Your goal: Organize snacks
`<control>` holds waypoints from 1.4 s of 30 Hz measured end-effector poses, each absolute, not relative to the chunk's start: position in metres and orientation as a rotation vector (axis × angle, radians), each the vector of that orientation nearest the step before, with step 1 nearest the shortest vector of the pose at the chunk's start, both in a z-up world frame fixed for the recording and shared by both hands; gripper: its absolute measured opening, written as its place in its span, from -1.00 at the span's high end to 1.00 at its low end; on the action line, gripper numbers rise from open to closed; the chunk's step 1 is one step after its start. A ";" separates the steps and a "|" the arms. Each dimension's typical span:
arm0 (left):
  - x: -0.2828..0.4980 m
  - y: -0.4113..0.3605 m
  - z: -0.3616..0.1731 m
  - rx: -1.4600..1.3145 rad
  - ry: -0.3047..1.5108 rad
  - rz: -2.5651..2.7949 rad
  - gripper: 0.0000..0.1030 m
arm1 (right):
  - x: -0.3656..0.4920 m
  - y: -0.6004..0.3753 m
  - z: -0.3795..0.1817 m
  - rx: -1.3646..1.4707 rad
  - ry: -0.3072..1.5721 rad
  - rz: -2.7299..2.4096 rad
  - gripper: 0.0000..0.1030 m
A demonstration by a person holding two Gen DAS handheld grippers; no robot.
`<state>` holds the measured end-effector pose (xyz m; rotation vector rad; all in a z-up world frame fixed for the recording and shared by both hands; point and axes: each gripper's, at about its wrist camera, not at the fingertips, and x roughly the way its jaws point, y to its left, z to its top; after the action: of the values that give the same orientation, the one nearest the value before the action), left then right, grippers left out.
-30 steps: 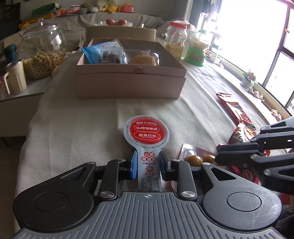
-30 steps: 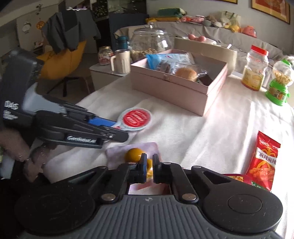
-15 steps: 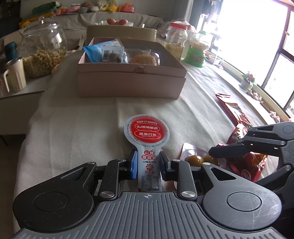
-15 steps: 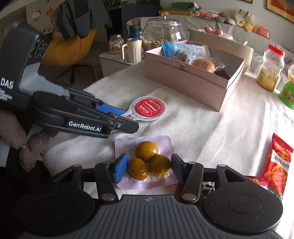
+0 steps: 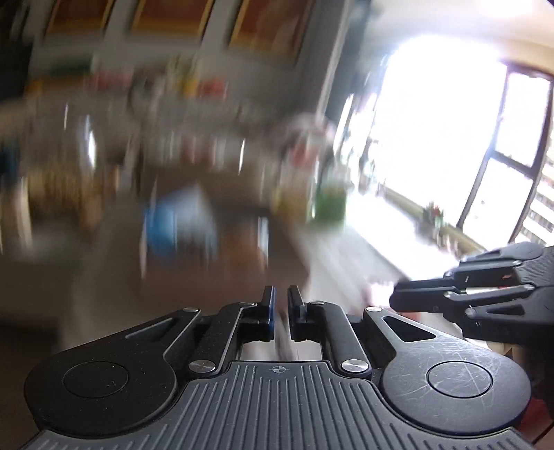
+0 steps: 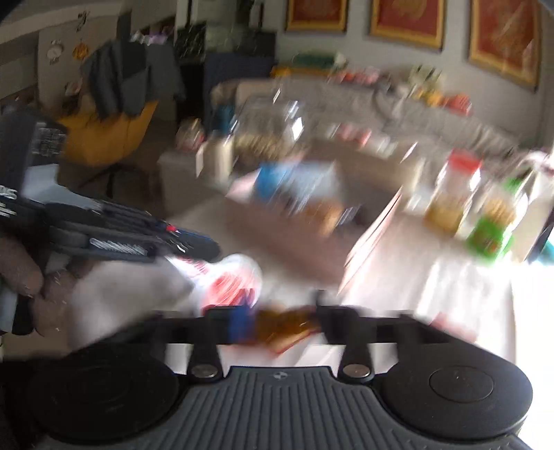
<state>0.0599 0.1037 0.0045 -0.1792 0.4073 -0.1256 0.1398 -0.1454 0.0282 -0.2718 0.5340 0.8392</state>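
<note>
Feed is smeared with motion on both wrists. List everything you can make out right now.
red-and-white snack: one, round red lid, in the left claw
orange-ball packet: one, between the right claw's fingers; grip unclear in the blur
pink box: one, open, mid-table
blue packet: one, in the box
red-lidded jar: one, clear, right of the box
green dispenser: one, green base, beside that jar
glass jar: one, clear, behind the box
yellow chair: one, far left
red pictures: three, on the wall
left claw: black, closed on the snack's tab
right claw: black, fingers apart
</note>
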 end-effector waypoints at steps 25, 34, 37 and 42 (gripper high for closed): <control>0.021 0.114 -0.070 -0.134 0.731 -0.125 0.71 | 0.133 -0.146 -0.078 -0.193 0.798 0.817 0.07; 0.021 0.154 -0.085 -0.442 0.764 -0.115 0.70 | 0.130 -0.091 -0.066 -0.172 0.800 1.011 0.15; 0.024 0.151 -0.088 -0.430 0.766 -0.123 0.70 | 0.122 -0.070 -0.073 -0.297 0.803 0.994 0.37; 0.028 0.153 -0.095 -0.478 0.771 -0.127 0.61 | 0.116 -0.075 -0.073 -0.317 0.779 0.967 0.37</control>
<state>0.0280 0.1528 -0.0949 -0.4775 0.7712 -0.1269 0.1158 -0.0745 -0.0726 -0.3169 0.7790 0.9673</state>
